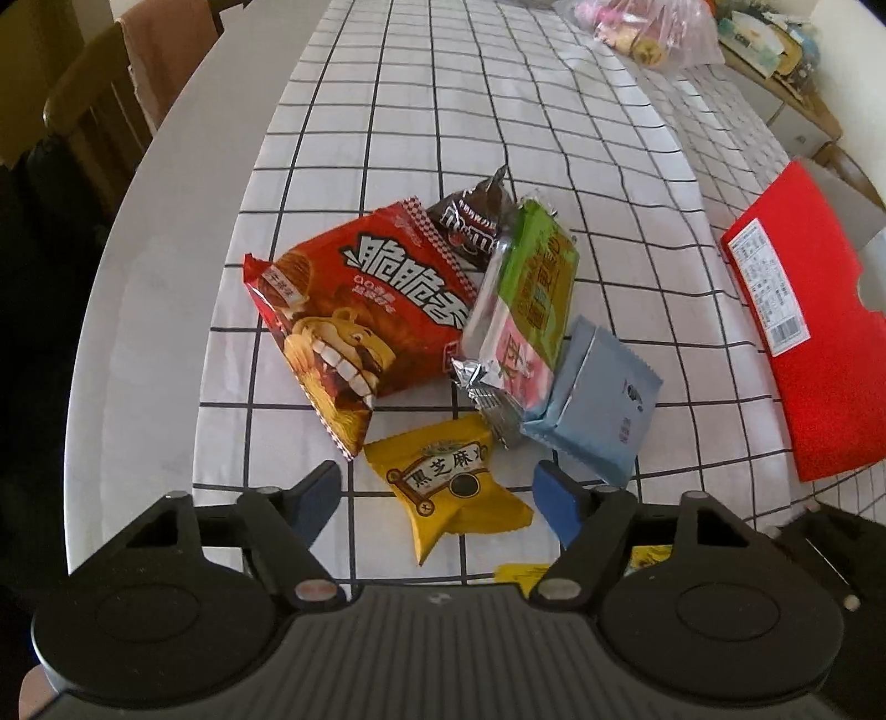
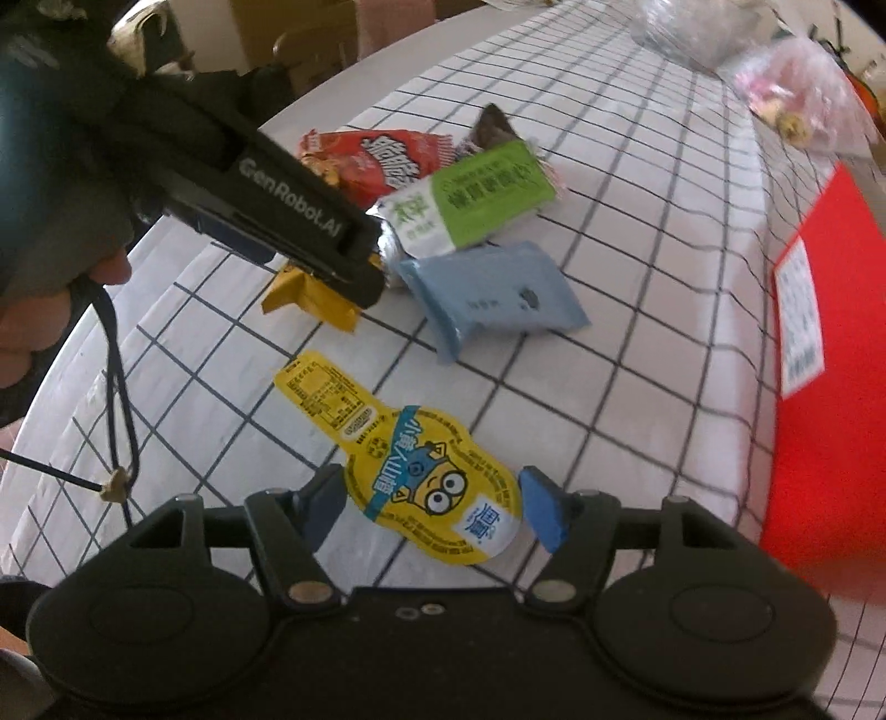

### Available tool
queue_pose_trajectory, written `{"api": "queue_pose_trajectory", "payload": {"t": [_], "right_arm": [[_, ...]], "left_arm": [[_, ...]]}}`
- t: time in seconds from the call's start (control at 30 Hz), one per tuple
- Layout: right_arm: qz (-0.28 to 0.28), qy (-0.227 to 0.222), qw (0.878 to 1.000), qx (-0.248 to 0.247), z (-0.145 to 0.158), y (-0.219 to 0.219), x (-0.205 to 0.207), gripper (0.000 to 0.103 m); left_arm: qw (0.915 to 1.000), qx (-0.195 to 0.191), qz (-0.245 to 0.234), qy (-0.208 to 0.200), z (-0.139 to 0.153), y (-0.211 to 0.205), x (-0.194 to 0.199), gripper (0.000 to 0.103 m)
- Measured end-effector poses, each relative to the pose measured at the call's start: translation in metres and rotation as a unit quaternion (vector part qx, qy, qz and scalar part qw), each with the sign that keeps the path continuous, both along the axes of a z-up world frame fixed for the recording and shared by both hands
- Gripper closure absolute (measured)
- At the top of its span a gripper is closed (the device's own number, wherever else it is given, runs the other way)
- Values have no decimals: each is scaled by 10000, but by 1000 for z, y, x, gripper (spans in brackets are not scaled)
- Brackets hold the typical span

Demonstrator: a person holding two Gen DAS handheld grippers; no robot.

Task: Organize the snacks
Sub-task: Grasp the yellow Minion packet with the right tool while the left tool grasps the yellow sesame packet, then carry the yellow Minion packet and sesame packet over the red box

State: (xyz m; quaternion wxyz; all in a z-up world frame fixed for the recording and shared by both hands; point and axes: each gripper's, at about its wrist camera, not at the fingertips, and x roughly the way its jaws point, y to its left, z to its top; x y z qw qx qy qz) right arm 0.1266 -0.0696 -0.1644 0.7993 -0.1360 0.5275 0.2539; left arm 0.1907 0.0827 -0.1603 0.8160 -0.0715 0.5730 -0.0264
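Note:
Snacks lie in a pile on the checked tablecloth. A red chip bag (image 1: 354, 310), a brown M&M's bag (image 1: 470, 221), a green and pink packet (image 1: 526, 288), a pale blue packet (image 1: 598, 399) and a small yellow sesame packet (image 1: 454, 493) show in the left wrist view. My left gripper (image 1: 437, 498) is open, its fingers either side of the yellow sesame packet. In the right wrist view my right gripper (image 2: 432, 507) is open around a yellow Minion jelly cup (image 2: 437, 487). The left gripper body (image 2: 288, 210) hovers over the yellow sesame packet (image 2: 310, 299).
A red flat box (image 1: 814, 343) lies at the right on the cloth, also in the right wrist view (image 2: 830, 387). Plastic bags of food (image 1: 653, 27) sit at the far end. A wooden chair (image 1: 99, 105) stands at the table's left edge.

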Motion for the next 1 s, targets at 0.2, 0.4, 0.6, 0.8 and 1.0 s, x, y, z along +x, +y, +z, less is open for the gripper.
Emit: {"api": "queue_pose_trajectory", "payload": {"t": [0.2, 0.4, 0.6, 0.8, 1.0], "right_arm": [[-193, -73, 9997, 97, 11, -14, -6, 36], [-461, -149, 9984, 283, 24, -32, -9, 36], [-715, -170, 9960, 516, 38, -51, -11, 36], [-829, -296, 9940, 647, 56, -69, -17, 36], [-923, -524, 9913, 782, 81, -90, -19, 36]], "left_arm": [[9999, 140, 18, 61, -6, -7, 1, 50], [9999, 141, 39, -32, -3, -8, -2, 70], [9998, 136, 123, -100, 4, -6, -13, 71], [9995, -13, 172, -264, 25, -9, -33, 71], [9982, -139, 183, -559, 56, -20, -50, 71]]}}
